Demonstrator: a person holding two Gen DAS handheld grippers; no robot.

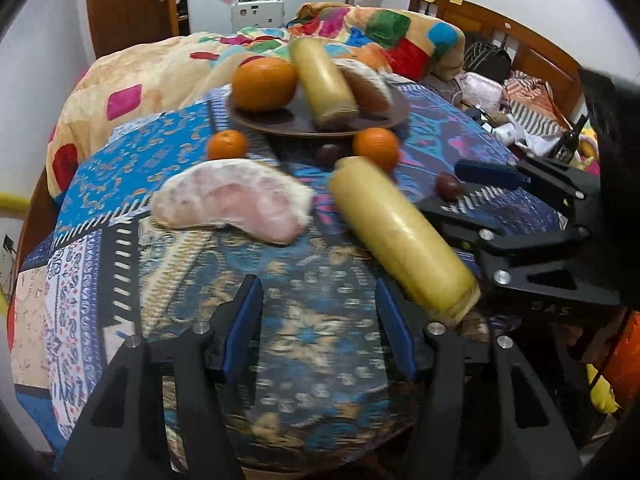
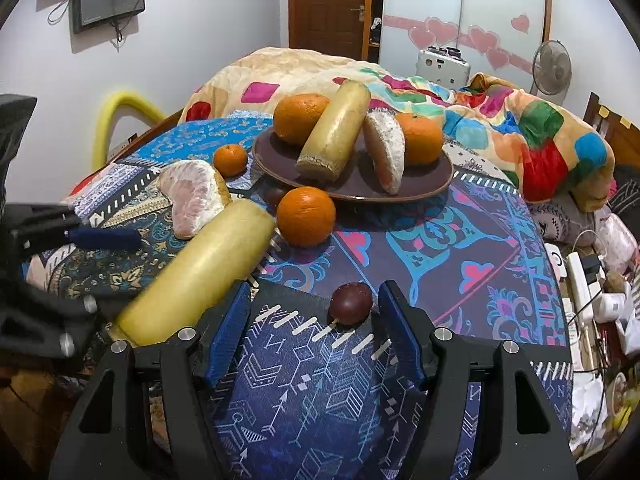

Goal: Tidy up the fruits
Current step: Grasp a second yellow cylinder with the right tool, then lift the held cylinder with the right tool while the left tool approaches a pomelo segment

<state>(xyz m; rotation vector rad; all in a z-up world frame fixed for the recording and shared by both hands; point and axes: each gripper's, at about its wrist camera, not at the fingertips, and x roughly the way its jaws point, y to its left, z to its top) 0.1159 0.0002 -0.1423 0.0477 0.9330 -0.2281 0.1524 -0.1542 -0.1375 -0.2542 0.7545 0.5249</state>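
The right gripper (image 2: 314, 312), jaws spread wide, has the passion fruit (image 2: 351, 303) at its one o'clock (nearer the right finger), while the left gripper (image 1: 320, 304) gapes empty.

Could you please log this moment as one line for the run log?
left claw open, empty | right claw open, plum between fingers, ungripped | plate holds oranges, cane, pomelo | loose: cane, pomelo, oranges
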